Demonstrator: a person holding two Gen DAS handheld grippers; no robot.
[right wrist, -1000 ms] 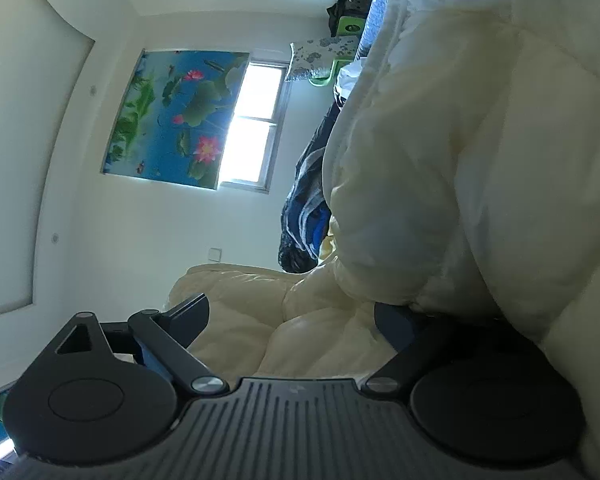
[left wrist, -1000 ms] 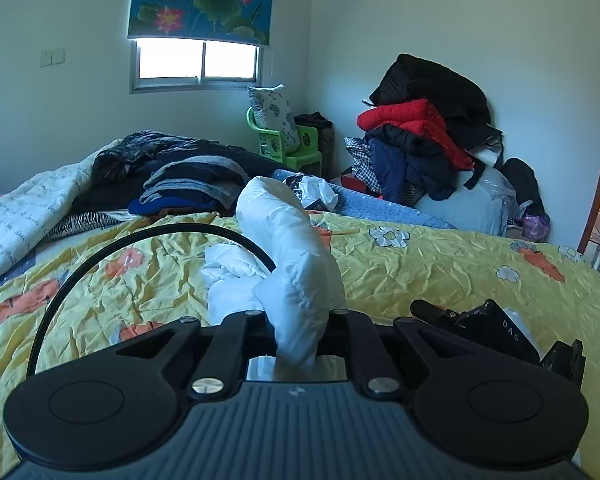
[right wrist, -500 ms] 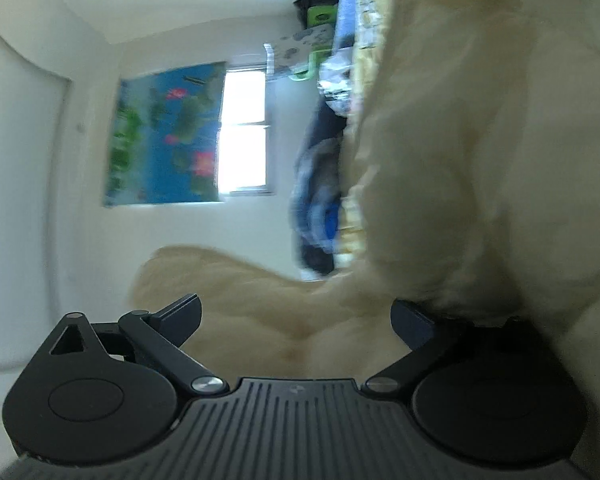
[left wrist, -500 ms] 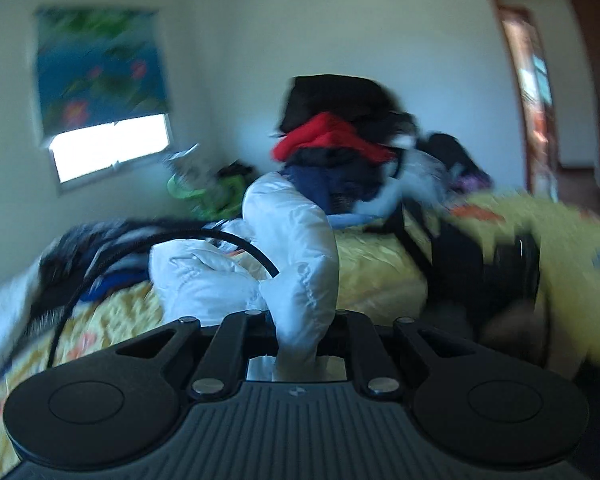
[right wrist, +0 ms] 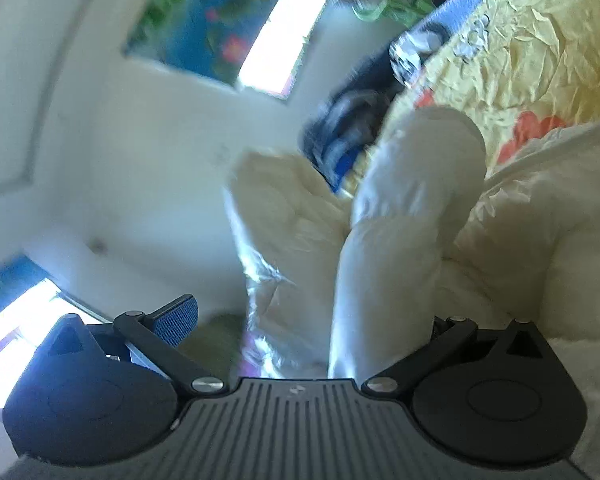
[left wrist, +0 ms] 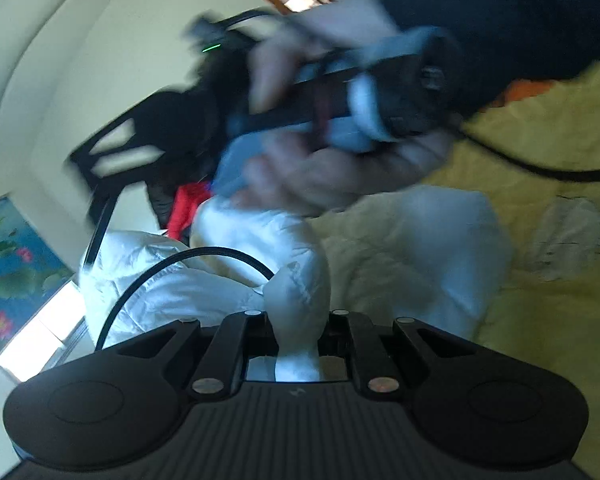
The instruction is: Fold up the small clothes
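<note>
A: How far along was the fold?
B: Barely begun. The left tongs [left wrist: 296,344] pinched a sleeve of the white puffer jacket [left wrist: 172,280], bunched on the bed [left wrist: 540,128] just ahead.
A: The right tongs [right wrist: 312,328]?
B: Opening, jacket between them, unpressed.

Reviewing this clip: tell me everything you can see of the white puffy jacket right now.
The white jacket is a padded, quilted garment of slightly shiny fabric, crumpled in a bulky heap on the yellow flowered bedspread. The left gripper is shut on a bunched fold of it, which stands up between the fingers. In the right wrist view a rounded padded roll, perhaps a sleeve, lies between the right gripper fingers, whose jaws are opening and not pressing it. No zip or collar shows.
</note>
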